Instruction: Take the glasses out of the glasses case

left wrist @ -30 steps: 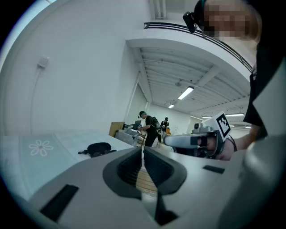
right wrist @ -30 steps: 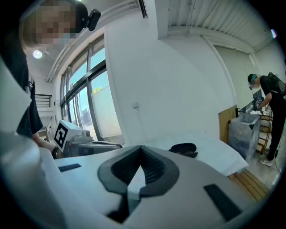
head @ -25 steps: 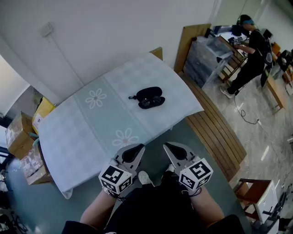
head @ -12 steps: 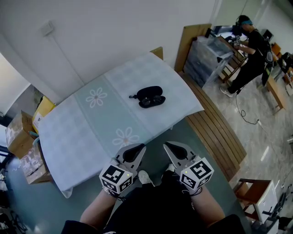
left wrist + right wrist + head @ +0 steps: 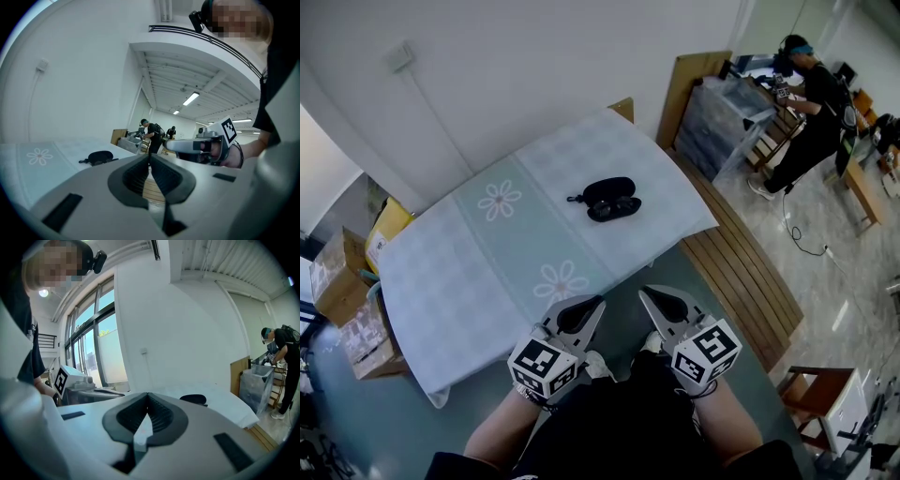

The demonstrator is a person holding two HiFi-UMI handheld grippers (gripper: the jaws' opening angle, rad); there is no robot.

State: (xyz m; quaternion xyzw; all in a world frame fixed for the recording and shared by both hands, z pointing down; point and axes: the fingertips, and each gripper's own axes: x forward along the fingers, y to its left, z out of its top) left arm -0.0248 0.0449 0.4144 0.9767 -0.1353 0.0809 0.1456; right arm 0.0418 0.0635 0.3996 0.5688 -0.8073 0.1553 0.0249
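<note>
A black glasses case [image 5: 610,198] lies open on the table [image 5: 487,253], with dark glasses resting in its near half. The left gripper view shows the case [image 5: 100,157] low at the left; in the right gripper view the case [image 5: 193,399] peeks above the jaws. My left gripper [image 5: 592,304] is shut and hangs near the table's front edge, well short of the case. My right gripper [image 5: 649,294] is shut beside it, just off the table's near edge. Neither holds anything.
The table carries a pale checked cloth with flower prints [image 5: 498,200]. Cardboard boxes [image 5: 342,291] stand at its left end. A wooden bench [image 5: 741,272] runs along its right. A person [image 5: 811,103] works at a desk far right. A wooden chair [image 5: 825,398] stands at lower right.
Both grippers have shifted slightly to the right and a touch lower in the head view. The case and glasses have not moved.
</note>
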